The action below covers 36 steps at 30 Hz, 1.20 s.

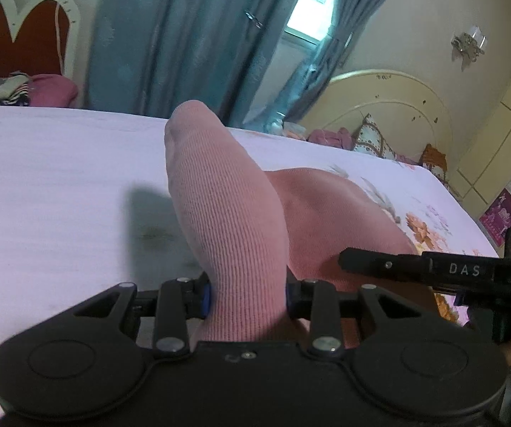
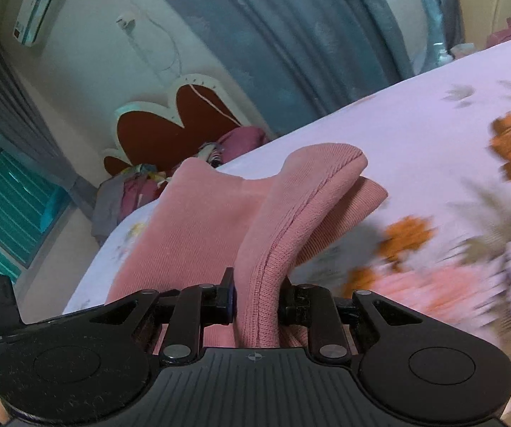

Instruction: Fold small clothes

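Note:
A small pink knit garment (image 1: 227, 213) lies partly on the floral bedsheet (image 1: 59, 178). My left gripper (image 1: 248, 297) is shut on one ribbed end of it, which stands up over the bed. My right gripper (image 2: 257, 299) is shut on a seamed edge of the same pink garment (image 2: 283, 220), lifted and folded above a flat pink layer. The right gripper's finger (image 1: 397, 267) shows at the right in the left wrist view, close beside my left gripper.
The bed has a cream headboard (image 1: 397, 106) with pillows. Teal curtains (image 1: 184, 35) hang behind the bed. A red heart-shaped chair back (image 2: 170, 124) with piled clothes (image 2: 130, 192) stands beyond the bed's far edge. Wall tiles are at the right.

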Tool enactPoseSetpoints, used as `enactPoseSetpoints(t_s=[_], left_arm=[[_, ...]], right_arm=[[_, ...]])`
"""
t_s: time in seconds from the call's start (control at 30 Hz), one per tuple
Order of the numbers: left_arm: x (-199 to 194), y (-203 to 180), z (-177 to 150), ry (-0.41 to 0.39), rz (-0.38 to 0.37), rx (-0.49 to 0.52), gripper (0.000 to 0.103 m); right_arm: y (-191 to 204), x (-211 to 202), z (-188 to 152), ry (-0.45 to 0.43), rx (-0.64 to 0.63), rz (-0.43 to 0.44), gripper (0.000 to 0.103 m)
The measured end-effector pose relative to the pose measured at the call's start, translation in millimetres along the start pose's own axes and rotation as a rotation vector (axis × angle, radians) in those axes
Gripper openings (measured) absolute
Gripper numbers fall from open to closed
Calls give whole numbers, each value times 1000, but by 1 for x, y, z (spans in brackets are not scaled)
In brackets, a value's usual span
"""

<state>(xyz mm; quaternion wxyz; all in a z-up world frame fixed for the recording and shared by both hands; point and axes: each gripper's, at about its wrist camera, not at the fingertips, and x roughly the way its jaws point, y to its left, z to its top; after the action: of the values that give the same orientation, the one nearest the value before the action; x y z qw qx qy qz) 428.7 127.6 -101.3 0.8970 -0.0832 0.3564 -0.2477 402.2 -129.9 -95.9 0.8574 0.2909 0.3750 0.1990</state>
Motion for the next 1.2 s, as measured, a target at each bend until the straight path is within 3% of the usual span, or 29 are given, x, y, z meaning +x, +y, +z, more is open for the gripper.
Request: enactPoseSetpoints(t_s=[0.2, 0.37, 0.53, 0.63, 0.77, 0.87, 1.0, 1.1, 1.2], left_arm=[[-41, 90, 1, -1, 30, -15, 33], [-59, 150, -2, -3, 89, -58, 33], [-62, 200, -15, 14, 134, -82, 33], [-54, 224, -28, 34, 147, -117, 39], [-51, 233, -37, 18, 165, -119, 58], [-53, 233, -36, 14, 180, -107, 66], [-72, 229, -34, -68, 222, -73, 63], [-86, 223, -24, -143, 233, -42, 61], [-73, 218, -11, -128, 218, 2, 57]], right_arm=[[76, 74, -26, 16, 4, 21, 21], [115, 135, -40, 63, -27, 28, 21], [127, 180, -54, 104, -35, -5, 21], [119, 193, -57, 105, -49, -81, 21], [109, 197, -59, 119, -49, -132, 23], [102, 186, -62, 82, -25, -174, 29], [109, 184, -59, 83, -87, -222, 29], [120, 176, -56, 5, -124, -258, 29], [132, 181, -49, -42, -170, -273, 29]])
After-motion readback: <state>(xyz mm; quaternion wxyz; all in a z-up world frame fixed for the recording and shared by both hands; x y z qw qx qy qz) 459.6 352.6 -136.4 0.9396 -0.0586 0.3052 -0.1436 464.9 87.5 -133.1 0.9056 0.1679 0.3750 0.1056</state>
